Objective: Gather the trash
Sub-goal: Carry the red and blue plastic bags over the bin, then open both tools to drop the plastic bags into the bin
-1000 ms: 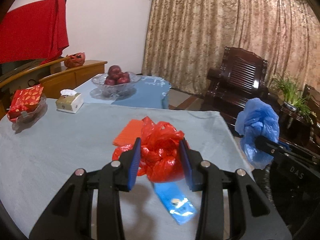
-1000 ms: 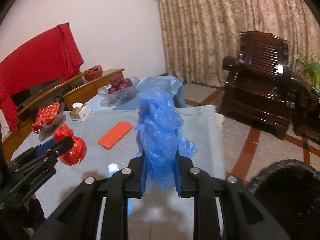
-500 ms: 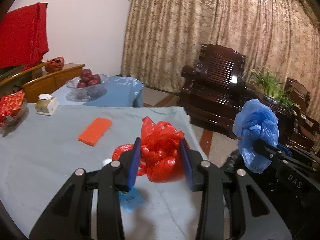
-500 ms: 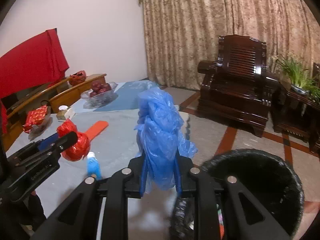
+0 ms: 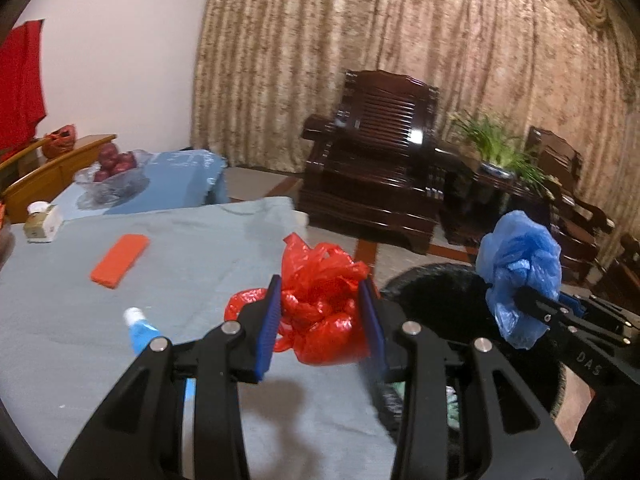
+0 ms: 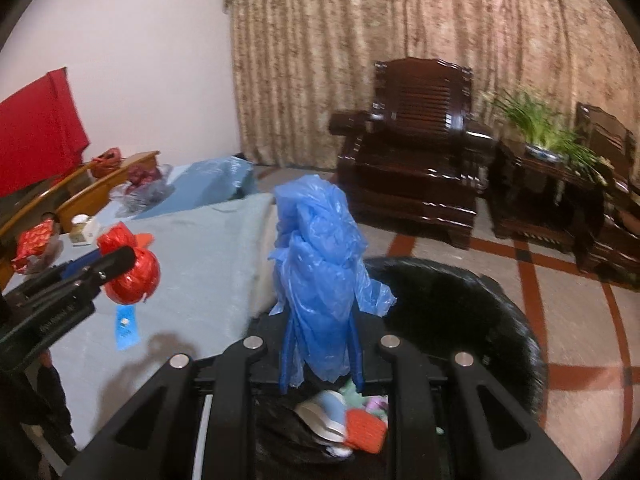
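Both hand-held grippers carried off the table toward the black bin point(image 6: 460, 300) (now below), orange pack point(image 5: 120, 260) left behind

Both wrist views face downward past the table point(image 5: 224, 240), sharing the bin point(image 6: 460, 304)

The left hand-held gripper point(image 5: 320, 320) squeezes a crumpled red bag point(image 5: 320, 312) over the edge of the bench point(image 5: 200, 240). Just right of the red bag, a black bin point(image 5: 436, 300) sits below. The right hand-held gripper point(image 5: 516, 296) pinches a blue bag point(image 5: 520, 264) above that bin.
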